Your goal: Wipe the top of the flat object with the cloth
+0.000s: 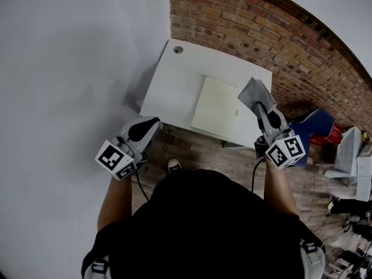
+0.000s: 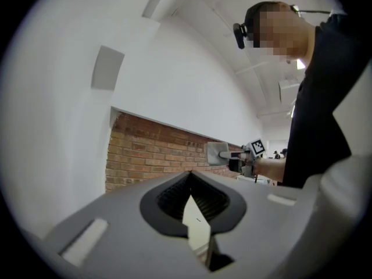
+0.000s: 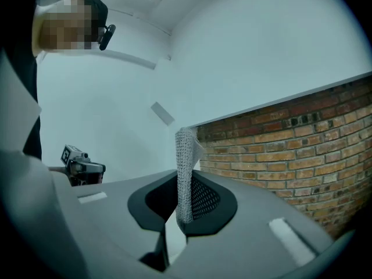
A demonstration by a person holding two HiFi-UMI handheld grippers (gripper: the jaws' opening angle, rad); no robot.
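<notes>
A flat cream board [image 1: 218,103] lies on the white table [image 1: 171,83], towards its right side. My right gripper [image 1: 263,106] hangs over the board's right edge, shut on a grey mesh cloth [image 1: 254,92] that sticks up past its jaws. In the right gripper view the cloth [image 3: 185,167] stands pinched between the black pads of the right gripper [image 3: 185,185]. My left gripper [image 1: 150,125] is off the table's near left corner, jaws together and holding nothing. In the left gripper view, the left gripper [image 2: 190,179] points at the brick wall, with the cloth [image 2: 217,153] seen far off.
A brick wall [image 1: 279,34] runs behind the table and a white wall [image 1: 75,68] stands to the left. The table has a round hole [image 1: 178,49] at its far left corner. A blue seat [image 1: 317,124] and grey equipment [image 1: 351,156] crowd the right side.
</notes>
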